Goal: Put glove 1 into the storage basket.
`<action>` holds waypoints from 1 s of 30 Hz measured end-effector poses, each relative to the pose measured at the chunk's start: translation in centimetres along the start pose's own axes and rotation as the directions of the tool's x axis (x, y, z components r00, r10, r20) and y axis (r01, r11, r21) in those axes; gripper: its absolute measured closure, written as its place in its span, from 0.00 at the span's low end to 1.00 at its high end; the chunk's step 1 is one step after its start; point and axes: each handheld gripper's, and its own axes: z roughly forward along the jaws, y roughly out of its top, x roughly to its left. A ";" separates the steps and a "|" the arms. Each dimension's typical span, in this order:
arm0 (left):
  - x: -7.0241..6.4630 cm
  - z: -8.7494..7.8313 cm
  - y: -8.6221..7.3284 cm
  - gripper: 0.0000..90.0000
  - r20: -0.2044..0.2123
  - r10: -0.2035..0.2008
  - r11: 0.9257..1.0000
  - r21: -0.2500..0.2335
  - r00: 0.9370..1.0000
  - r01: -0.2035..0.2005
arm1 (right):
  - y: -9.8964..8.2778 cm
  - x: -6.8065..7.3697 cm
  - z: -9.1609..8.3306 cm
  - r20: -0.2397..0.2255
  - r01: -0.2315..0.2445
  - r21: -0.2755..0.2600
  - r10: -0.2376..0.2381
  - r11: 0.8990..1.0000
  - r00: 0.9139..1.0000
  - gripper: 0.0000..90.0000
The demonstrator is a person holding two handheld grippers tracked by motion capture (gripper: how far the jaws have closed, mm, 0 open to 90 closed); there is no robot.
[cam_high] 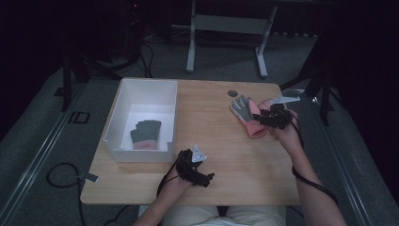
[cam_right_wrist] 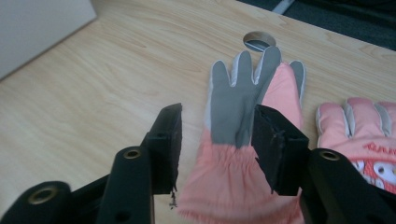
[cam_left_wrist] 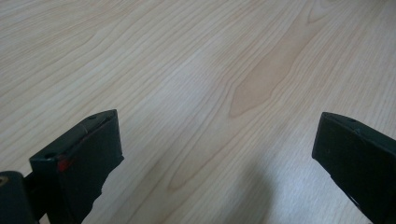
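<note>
- Light wood-grain table (cam_high: 216, 141), rounded corners, standing on grey carpeted floor (cam_high: 42, 141); room behind it very dark.
- White metal legs of a second table frame (cam_high: 226, 33) on the floor past the far edge; black cables (cam_high: 61, 174) loop on the carpet at the left.
- White rectangular open box (cam_high: 117, 122) on the table's left half; a grey-and-pink glove (cam_high: 145, 134) lies flat inside, near its front wall.
- Small round cable hole (cam_high: 233, 93) in the tabletop near the far edge, just beyond the gloves on the right.
- Pink winter glove with grey palm (cam_right_wrist: 243, 135) lies flat on the table's right side, fingers pointing toward the hole, cuff toward the person.
- Second pink glove with a printed cartoon patch (cam_right_wrist: 369, 140) lies just beside it on the wood in the right gripper view.
- Right gripper (cam_right_wrist: 217, 140) low over the grey-palmed glove, jaws partly open and straddling its wrist and palm; one jaw overlaps the glove's edge, the other stands on bare wood beside it; not pressing the fabric as far as visible.
- Left gripper (cam_left_wrist: 215, 149) near the front edge, just in front of the box corner, jaws spread wide with nothing between them, bare wood grain beneath.
- Person's forearms (cam_high: 310, 188) come in from the near edge.
</note>
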 end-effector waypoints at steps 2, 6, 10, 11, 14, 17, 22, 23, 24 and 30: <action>-0.2 -0.1 -0.5 0.01 -0.032 -0.021 0.999 -0.036 0.999 0.020 | 0.5 -0.1 1.0 0.005 0.000 0.015 0.000 1.000 1.000 0.62; -0.3 -0.2 -1.0 0.01 -0.024 -0.067 0.996 -0.062 0.997 0.065 | 1.1 -0.1 2.8 0.016 0.004 0.048 -0.004 0.999 1.000 0.66; -0.4 -0.6 -1.5 0.01 -0.027 -0.097 0.992 -0.088 0.995 0.094 | 1.3 -0.1 4.5 0.030 0.002 0.066 -0.004 0.998 1.000 0.71; -0.4 -0.6 -1.6 0.01 -0.031 -0.096 0.992 -0.090 0.995 0.093 | 1.3 -0.2 4.9 0.030 -0.003 0.070 0.001 0.998 1.000 0.71; -0.5 -0.6 -1.7 0.01 -0.040 -0.096 0.992 -0.092 0.995 0.092 | 1.5 -0.5 5.7 0.042 0.003 0.074 -0.007 0.997 0.999 0.73; -0.5 -0.7 -1.7 0.01 -0.050 -0.087 0.992 -0.097 0.995 0.082 | 1.7 -0.9 7.0 0.060 -0.001 0.093 -0.004 0.996 0.998 0.74; -0.5 -0.6 -1.7 0.01 -0.046 -0.083 0.991 -0.106 0.995 0.078 | 1.0 -1.5 8.7 0.062 -0.020 0.142 0.012 0.990 0.998 0.76; -0.5 -0.6 -1.7 0.01 -0.046 -0.083 0.991 -0.106 0.995 0.078 | 1.0 -1.5 8.7 0.062 -0.020 0.142 0.012 0.990 0.998 0.76; -0.5 -0.6 -1.7 0.01 -0.049 -0.078 0.992 -0.101 0.996 0.073 | 0.3 -1.8 9.4 0.070 -0.026 0.168 0.014 0.986 0.997 0.73; -0.6 -0.5 -1.6 0.01 -0.040 -0.059 0.994 -0.093 0.997 0.055 | -0.5 -1.7 10.3 0.077 -0.029 0.196 0.014 0.980 0.997 0.83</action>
